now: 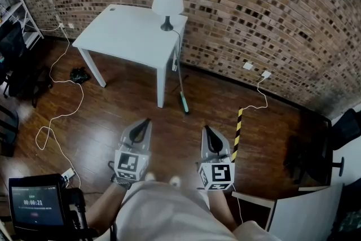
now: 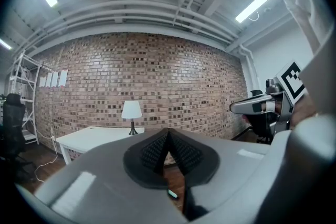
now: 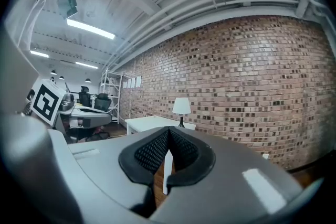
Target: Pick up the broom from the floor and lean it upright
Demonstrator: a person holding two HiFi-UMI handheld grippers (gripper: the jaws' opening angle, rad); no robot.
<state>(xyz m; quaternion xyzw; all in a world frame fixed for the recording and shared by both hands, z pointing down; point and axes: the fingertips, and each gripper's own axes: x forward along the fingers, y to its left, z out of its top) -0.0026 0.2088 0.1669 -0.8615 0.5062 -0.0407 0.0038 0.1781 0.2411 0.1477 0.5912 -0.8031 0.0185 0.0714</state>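
Two grippers sit low in the middle of the head view. The left gripper (image 1: 148,121) and the right gripper (image 1: 206,128) are side by side above the wood floor (image 1: 113,104). Both are shut tight and hold nothing. Above them, in the middle of the frame, the broom (image 1: 184,100) stands up on its green end. It leans by the right edge of the white table (image 1: 121,31), well apart from both grippers. A lamp (image 1: 167,1) stands on the table's far corner, by the brick wall (image 1: 254,3).

In the left gripper view, the black pads (image 2: 153,153) meet at the tip with nothing between them. The broom's green end shows small on the floor, low in the middle. The table and lamp are at middle left.

In the right gripper view, the pads (image 3: 153,152) meet too and are empty. A white table leg (image 3: 168,170) shows just under them.
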